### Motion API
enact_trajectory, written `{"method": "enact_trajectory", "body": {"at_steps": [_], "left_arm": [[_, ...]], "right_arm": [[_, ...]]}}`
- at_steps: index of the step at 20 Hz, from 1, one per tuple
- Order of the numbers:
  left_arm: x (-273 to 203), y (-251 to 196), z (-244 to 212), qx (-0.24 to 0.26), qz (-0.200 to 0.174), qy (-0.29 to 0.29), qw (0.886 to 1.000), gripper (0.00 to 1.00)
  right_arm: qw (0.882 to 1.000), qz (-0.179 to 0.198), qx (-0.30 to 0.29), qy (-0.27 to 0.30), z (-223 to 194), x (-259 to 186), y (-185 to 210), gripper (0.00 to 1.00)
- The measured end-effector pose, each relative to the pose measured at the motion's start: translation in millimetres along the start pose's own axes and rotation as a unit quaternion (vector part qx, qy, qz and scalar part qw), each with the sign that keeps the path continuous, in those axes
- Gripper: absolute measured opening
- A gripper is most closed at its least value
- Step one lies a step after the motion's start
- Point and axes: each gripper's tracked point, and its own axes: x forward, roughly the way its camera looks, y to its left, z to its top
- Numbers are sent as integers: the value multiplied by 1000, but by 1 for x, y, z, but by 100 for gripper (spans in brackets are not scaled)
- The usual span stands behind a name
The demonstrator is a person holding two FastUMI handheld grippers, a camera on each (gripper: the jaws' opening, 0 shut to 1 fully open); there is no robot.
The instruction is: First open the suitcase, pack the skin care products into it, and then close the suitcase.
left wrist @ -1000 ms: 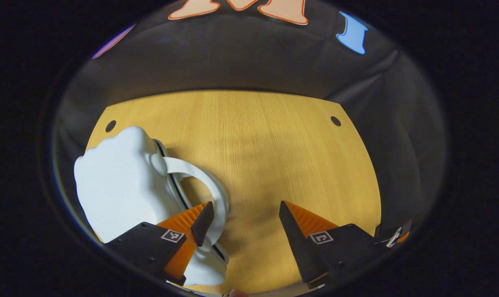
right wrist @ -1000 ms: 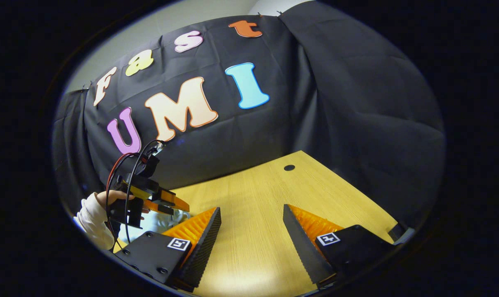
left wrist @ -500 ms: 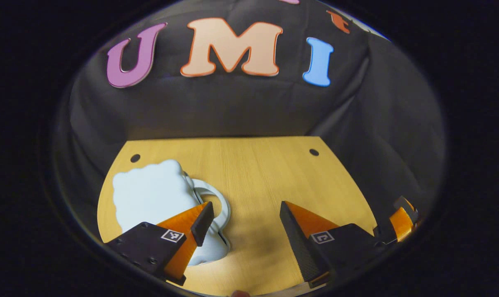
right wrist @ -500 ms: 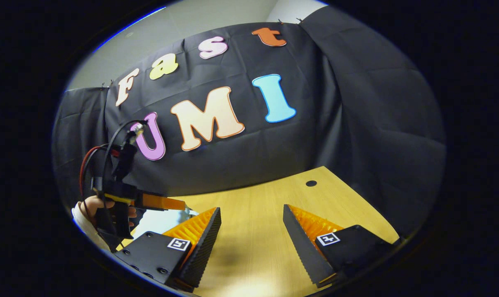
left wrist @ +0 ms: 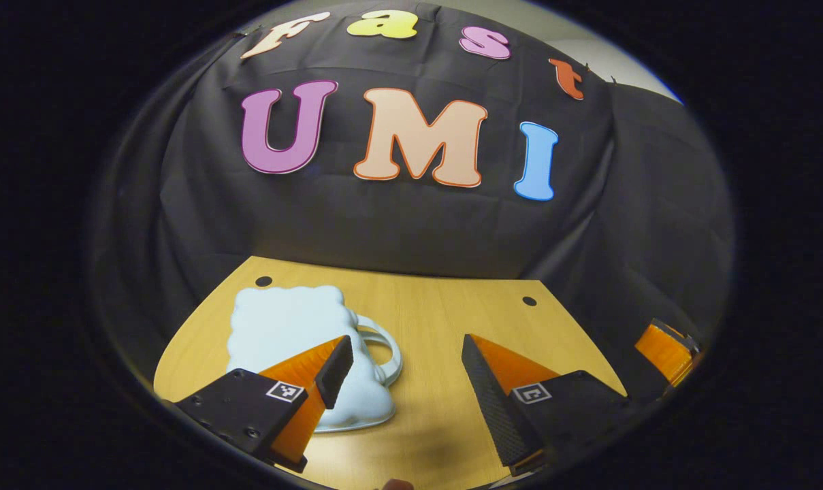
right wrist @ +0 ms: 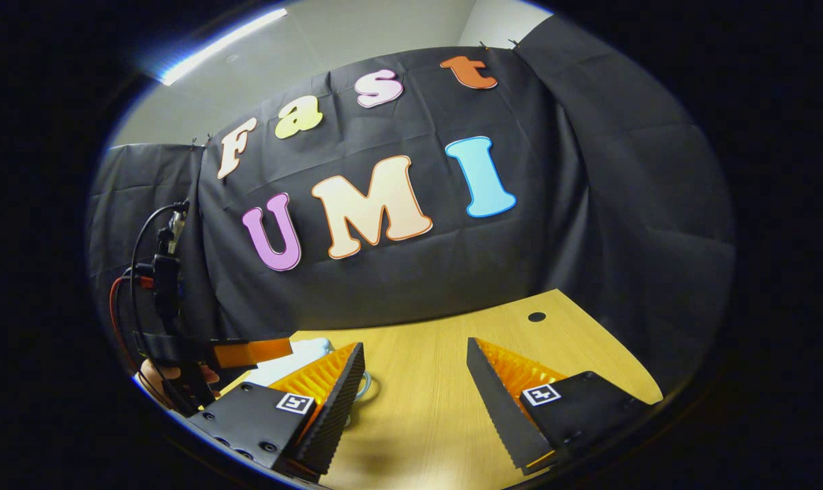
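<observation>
A pale, cloud-shaped suitcase [left wrist: 285,330] lies flat and closed on the wooden table [left wrist: 452,320], its loop handle [left wrist: 386,347] pointing right. My left gripper [left wrist: 404,371] is open and empty, raised above the table's near edge. Its left finger overlaps the suitcase's near right part in the left gripper view. My right gripper [right wrist: 414,371] is also open and empty over bare table. In the right gripper view a corner of the suitcase [right wrist: 295,355] peeks out behind my left finger. There the left gripper [right wrist: 248,352] also appears at the far left, held by a hand [right wrist: 176,374].
Two round cable holes [left wrist: 264,281] [left wrist: 529,300] sit near the table's back corners. Black cloth walls close in the back and both sides. The right gripper's finger [left wrist: 663,344] shows at the far right of the left gripper view.
Both grippers have risen and drawn back and the views have tilted up, so more wall shows. The suitcase now looks smaller and farther from my left gripper. Both grippers stayed open.
</observation>
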Motion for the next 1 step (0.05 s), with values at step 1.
{"method": "enact_trajectory", "body": {"at_steps": [1], "left_arm": [[-1,-2,-6,-2,-7,5,1000,95]], "right_arm": [[1000,3,1,1,-1,-1,3,95]]}}
